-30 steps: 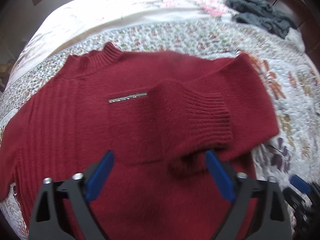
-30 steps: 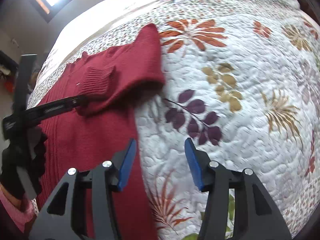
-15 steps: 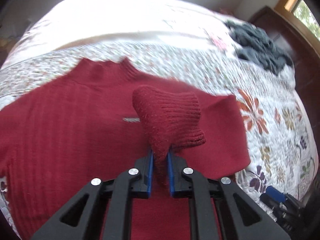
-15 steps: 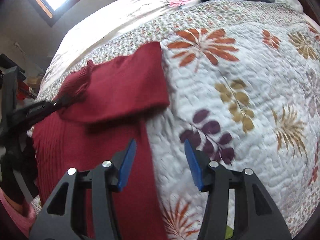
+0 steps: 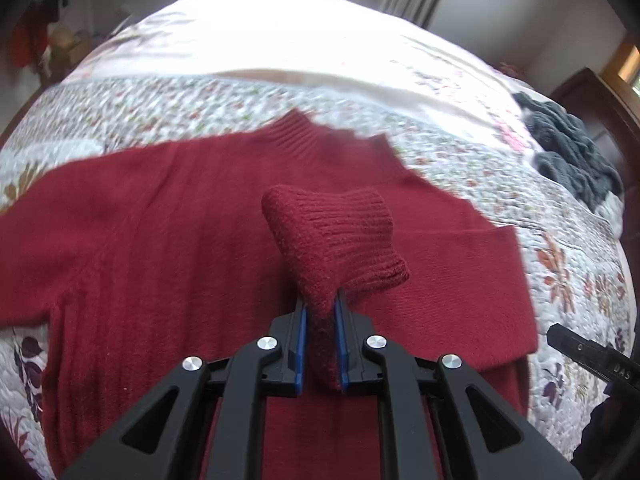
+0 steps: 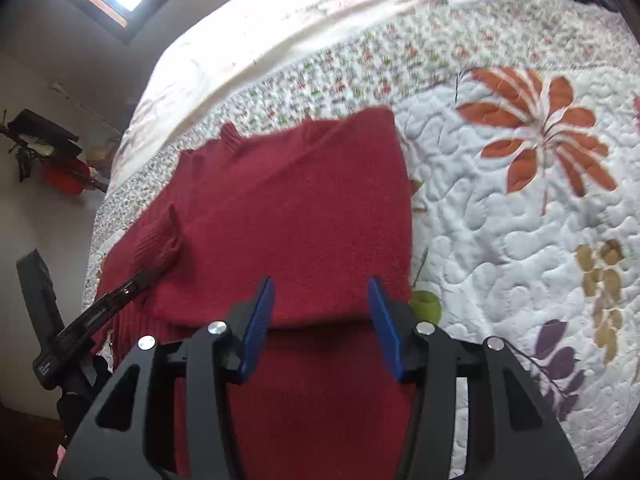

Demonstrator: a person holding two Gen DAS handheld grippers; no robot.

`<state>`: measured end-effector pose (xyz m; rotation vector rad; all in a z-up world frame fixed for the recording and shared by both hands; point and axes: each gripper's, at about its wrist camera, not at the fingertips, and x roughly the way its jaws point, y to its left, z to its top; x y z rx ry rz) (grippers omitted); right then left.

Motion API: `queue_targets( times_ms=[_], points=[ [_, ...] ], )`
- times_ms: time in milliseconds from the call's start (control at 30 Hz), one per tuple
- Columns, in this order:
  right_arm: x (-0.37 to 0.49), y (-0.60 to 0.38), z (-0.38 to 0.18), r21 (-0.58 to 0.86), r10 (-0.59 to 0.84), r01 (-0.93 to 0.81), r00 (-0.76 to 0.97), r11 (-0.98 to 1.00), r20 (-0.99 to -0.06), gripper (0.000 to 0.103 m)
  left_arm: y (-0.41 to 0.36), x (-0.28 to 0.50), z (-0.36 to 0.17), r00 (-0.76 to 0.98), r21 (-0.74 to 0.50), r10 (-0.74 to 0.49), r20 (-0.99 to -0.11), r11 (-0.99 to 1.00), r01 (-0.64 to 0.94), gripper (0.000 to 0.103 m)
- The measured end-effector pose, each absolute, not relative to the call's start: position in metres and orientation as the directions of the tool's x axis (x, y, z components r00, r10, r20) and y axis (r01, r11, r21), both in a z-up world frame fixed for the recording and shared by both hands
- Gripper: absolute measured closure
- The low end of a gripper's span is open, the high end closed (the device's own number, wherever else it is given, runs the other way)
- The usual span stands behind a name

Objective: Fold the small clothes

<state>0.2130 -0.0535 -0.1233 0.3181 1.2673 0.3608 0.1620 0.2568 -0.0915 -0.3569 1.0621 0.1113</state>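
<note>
Left gripper (image 5: 320, 334) is pinching the soft sweater's (image 5: 168, 216) ribbed cuff (image 5: 336, 240), a firm hold; right gripper (image 6: 320, 324) is hovering, jaws wide, empty.

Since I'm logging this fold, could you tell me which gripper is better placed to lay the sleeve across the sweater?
Left. The left gripper is already shut on the sleeve cuff above the red sweater; the right gripper hovers open, holding nothing.

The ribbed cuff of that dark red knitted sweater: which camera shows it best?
The left wrist view. There the ribbed cuff fills the centre, pinched between the left gripper's blue-padded fingers. The right wrist view shows the same cuff only small, at the left edge.
</note>
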Motion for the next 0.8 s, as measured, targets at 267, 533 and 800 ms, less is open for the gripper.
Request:
queue_targets(
  times_ms=[267,533,800],
  points=[
    [0.215,-0.041,-0.167,0.400,0.408,-0.080,0.192,0.913,-0.893,0.057,0.297,0.145,-0.116,0.474,-0.326,-0.131,-0.871,0.875,-0.358,0.079],
    [0.214,-0.042,-0.166,0.404,0.413,-0.084,0.189,0.911,-0.891,0.054,0.327,0.139,-0.118,0.478,-0.409,-0.198,-0.855,0.825,-0.389,0.063],
    [0.213,-0.042,-0.165,0.396,0.408,-0.096,0.184,0.913,-0.894,0.054,0.350,0.104,-0.098,0.608,-0.586,-0.301,-0.735,0.733,-0.345,0.055]
  ],
)
